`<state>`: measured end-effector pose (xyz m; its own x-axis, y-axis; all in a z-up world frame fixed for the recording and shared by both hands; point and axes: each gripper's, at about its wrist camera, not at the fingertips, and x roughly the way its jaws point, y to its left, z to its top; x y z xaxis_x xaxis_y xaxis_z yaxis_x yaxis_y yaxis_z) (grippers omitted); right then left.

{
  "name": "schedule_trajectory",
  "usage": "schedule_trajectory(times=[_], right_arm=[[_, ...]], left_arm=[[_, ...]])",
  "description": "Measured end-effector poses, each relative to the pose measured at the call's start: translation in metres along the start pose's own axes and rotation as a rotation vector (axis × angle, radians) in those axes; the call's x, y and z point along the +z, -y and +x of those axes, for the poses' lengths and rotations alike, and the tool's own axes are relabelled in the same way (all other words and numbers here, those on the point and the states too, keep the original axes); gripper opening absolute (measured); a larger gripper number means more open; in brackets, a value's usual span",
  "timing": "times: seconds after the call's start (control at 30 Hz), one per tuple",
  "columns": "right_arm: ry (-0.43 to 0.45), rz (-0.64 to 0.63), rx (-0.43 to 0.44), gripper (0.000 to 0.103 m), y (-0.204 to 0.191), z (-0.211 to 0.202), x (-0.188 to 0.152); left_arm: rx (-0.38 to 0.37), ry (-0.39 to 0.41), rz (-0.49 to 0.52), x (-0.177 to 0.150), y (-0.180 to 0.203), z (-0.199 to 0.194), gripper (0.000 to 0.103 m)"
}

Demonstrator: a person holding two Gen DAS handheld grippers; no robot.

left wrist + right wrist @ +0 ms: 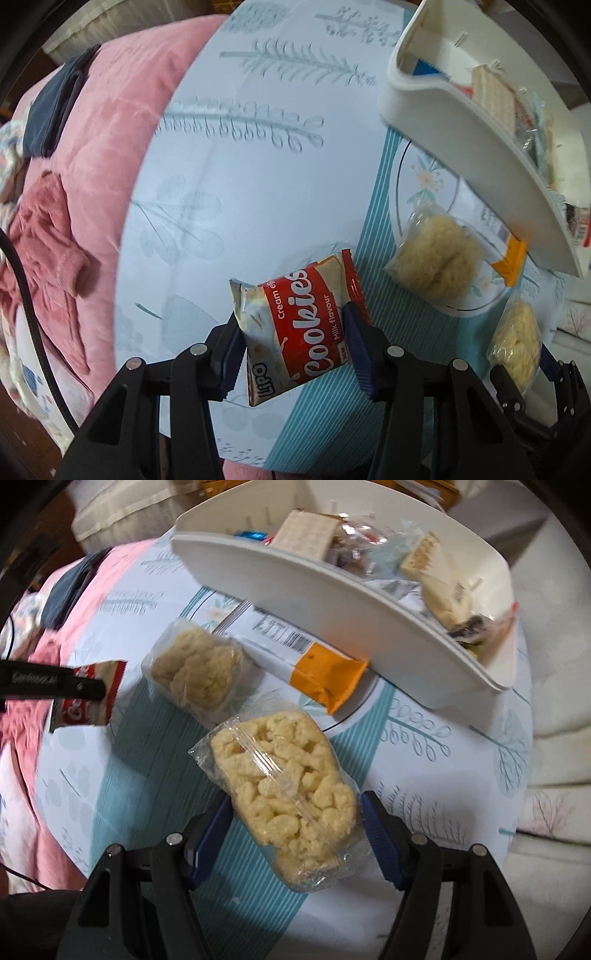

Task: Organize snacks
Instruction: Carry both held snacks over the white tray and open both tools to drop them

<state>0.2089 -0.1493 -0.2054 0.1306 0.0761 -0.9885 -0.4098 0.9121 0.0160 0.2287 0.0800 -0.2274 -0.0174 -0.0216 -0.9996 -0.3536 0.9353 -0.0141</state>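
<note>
Left tool (293,345): clamped on the red cookie packet (299,332), held above the bed sheet (258,166).
Right tool (295,834): gripping a clear puffed-snack bag (284,794), lifted near the white basket (332,609).

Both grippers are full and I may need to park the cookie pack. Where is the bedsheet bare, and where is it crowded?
Bare sheet runs left of the cookie pack up to the pink blanket. A smaller bare patch lies right of the held puffed-snack bag, below the white basket. Crowded: under the basket's rim, the second puffed-snack bag and the orange-ended packet.
</note>
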Motion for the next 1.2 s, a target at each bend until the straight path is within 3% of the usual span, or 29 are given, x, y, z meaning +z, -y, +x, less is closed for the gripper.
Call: schedule_trajectory(times=[0.27,0.6,0.9,1.2], right_arm=[[0.061,0.049,0.011,0.071,-0.007,-0.039,0.017],[0.207,0.093,0.018,0.071,-0.006,-0.082,0.067],[0.291,0.124,-0.019,0.071,0.010,-0.086,0.109],[0.347,0.140,-0.010,0.071,0.023,-0.066,0.142]], left_arm=[[-0.033,0.043,0.094,0.030,-0.009,-0.053,0.049],[-0.074,0.129,0.191,0.083,0.016,-0.091,0.049],[-0.129,0.186,0.242,0.127,0.050,-0.100,0.049],[-0.243,0.243,0.253,0.151,0.074,-0.088,0.050]])
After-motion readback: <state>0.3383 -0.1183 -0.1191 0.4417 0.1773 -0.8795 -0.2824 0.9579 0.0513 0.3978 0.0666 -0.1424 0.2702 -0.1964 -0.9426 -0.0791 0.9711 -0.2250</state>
